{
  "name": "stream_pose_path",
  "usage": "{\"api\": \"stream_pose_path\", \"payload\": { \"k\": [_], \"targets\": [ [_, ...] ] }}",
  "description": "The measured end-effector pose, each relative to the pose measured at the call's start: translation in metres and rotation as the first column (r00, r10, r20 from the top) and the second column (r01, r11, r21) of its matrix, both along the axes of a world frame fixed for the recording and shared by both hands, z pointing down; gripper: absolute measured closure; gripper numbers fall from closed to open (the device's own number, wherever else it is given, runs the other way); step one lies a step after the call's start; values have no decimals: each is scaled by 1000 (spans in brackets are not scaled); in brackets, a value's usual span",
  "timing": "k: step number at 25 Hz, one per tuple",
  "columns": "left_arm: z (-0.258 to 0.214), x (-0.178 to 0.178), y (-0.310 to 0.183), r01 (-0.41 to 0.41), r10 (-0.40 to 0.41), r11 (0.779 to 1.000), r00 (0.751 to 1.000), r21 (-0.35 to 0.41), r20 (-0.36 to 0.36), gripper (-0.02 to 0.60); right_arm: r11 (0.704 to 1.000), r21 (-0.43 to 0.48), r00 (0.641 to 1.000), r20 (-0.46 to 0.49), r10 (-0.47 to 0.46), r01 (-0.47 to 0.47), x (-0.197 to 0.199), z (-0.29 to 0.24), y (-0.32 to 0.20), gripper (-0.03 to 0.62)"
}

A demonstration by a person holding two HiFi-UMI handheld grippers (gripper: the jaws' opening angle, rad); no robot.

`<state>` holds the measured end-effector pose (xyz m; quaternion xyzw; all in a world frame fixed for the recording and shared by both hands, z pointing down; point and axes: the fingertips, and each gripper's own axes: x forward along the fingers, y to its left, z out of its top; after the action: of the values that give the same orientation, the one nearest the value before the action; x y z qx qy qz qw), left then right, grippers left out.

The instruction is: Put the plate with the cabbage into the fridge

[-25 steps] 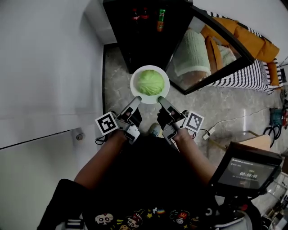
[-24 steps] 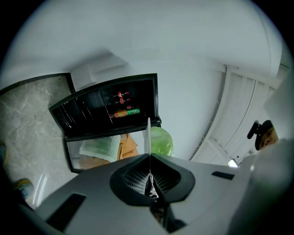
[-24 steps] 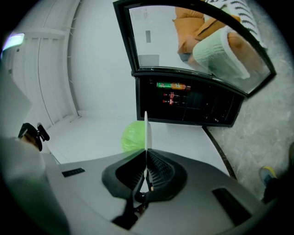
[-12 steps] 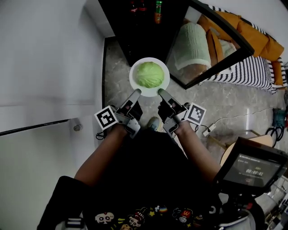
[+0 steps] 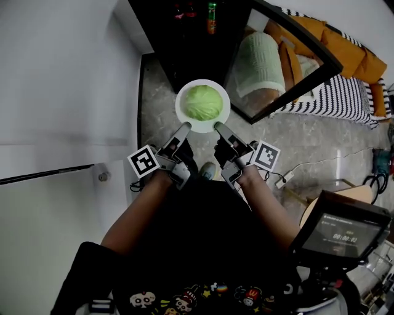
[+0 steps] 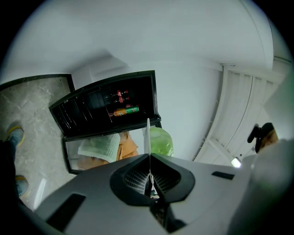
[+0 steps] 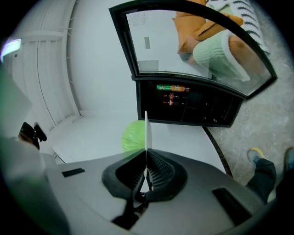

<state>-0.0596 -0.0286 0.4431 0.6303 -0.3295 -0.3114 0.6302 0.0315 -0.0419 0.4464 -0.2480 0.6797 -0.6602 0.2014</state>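
Note:
A white plate [image 5: 182, 114] carries a green cabbage [image 5: 204, 102] and is held in the air in front of the black fridge [image 5: 184, 43]. My left gripper [image 5: 185, 127] is shut on the plate's near-left rim, my right gripper [image 5: 217, 127] shut on its near-right rim. In the left gripper view the plate's edge [image 6: 147, 137] shows as a thin white line between the jaws, with the cabbage [image 6: 161, 141] beyond. The right gripper view shows the same edge [image 7: 147, 134] and the cabbage [image 7: 133, 136]. The fridge [image 7: 193, 105] stands open with bottles [image 5: 210, 17] on a shelf.
The fridge's glass door [image 5: 289, 58] swings out to the right. A white wall or cabinet [image 5: 61, 92] runs along the left. A sofa with an orange cushion [image 5: 345, 55] is at the upper right, cables [image 5: 308, 166] lie on the stone floor, and a device with a screen [image 5: 338, 234] stands at lower right.
Both grippers have carried the plate with the cabbage a little forward, closer to the open fridge. The hold on the rim is unchanged.

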Motion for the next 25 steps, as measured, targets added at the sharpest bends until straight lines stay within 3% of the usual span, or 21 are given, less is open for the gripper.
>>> {"api": "stream_pose_path", "payload": {
  "k": [25],
  "targets": [
    [5,0,0,2,-2,1000,1000,-15,-3,572,1000,-21,1000,-5,-8,8,0,5,1,579]
  ]
}}
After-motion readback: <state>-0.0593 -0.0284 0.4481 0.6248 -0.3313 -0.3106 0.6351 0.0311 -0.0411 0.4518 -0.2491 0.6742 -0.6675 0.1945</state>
